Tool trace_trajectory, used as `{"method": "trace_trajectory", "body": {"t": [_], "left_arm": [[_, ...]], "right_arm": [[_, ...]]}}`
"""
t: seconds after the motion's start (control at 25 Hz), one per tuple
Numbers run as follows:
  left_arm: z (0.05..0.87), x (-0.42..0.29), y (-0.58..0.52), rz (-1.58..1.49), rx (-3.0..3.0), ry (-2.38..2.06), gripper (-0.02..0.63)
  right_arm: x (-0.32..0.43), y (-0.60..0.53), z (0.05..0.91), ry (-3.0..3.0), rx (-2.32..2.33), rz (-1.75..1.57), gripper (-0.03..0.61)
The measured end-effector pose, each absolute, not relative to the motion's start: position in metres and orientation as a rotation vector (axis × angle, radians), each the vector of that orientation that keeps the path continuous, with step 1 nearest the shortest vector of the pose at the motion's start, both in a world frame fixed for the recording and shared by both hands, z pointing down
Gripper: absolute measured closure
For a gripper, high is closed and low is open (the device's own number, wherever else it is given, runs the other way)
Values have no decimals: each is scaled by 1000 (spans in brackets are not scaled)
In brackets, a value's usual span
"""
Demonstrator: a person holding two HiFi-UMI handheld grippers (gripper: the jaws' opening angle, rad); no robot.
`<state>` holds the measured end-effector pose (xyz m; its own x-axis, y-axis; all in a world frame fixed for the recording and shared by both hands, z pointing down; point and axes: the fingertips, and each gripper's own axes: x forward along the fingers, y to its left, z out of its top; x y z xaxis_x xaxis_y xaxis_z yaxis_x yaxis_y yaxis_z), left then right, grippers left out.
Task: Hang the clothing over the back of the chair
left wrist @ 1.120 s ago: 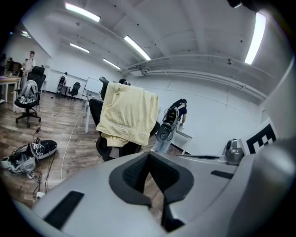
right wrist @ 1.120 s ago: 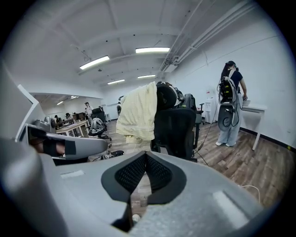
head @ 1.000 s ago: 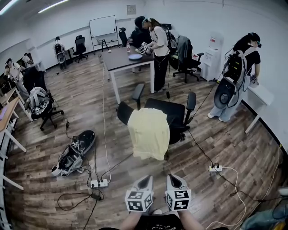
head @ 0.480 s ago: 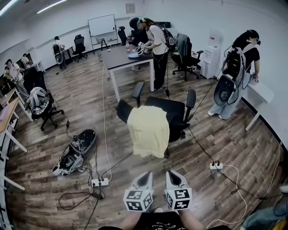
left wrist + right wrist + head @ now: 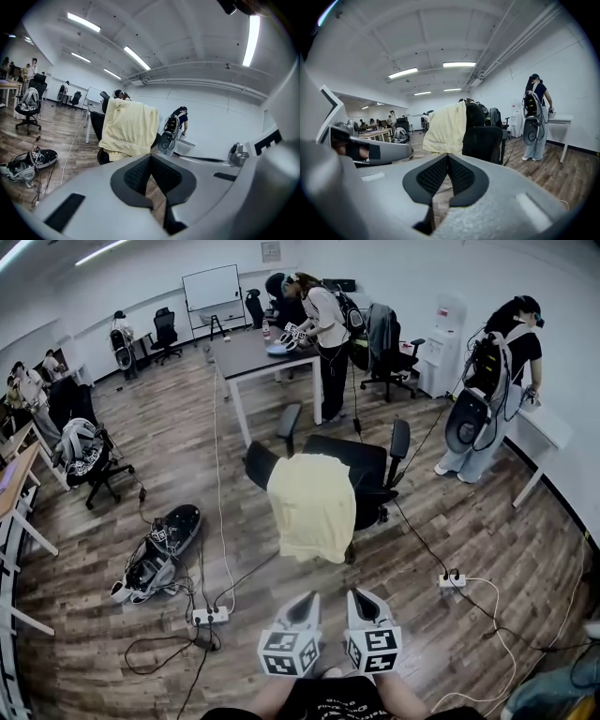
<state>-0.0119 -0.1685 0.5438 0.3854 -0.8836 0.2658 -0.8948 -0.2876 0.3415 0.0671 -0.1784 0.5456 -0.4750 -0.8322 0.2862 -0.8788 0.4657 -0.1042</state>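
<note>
Clothing: The yellow checked garment (image 5: 311,507) hung over the top edge of the backrest of the black office chair (image 5: 377,472), most of its cloth falling down the rear face toward me. By my reading, that long drop of fabric was what kept it from sliding off.

Chair: It stood on the wood floor (image 5: 487,531) with its seat turned away from me and an armrest raised at either side. The garment covered the left part of the backrest; the right part was bare.

Left gripper (image 5: 304,604): My fingers were pressed together with nothing between the pads. I held it low in front of me, well apart from the chair.

Right gripper (image 5: 360,602): It was closed the same way, also empty, just beside the left one and aimed at the chair.

Why held so: With the cloth already resting on the backrest, I judged the hanging done and neither tool had anything to grip.

Containers: None took part. What I could see of the chair's seat held nothing.

Floor: A black gear pack (image 5: 159,554) lay near the left edge, and a white power strip (image 5: 208,617) with trailing cables lay between it and my grippers.

Risk: As I judged it, the garment sat off-centre, so a bump to the chair could have pulled it off.
</note>
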Motion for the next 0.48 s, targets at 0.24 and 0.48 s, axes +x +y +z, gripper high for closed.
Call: {"method": "trace_trajectory", "body": {"t": [0.24, 0.48], "left_arm": [[549, -10, -165, 42, 2217, -1527, 604], [552, -10, -162, 51, 2219, -1521, 604]], "right_arm": [[72, -173, 553, -2499, 1501, 372, 574], [72, -170, 556, -2480, 1507, 350, 574]]}}
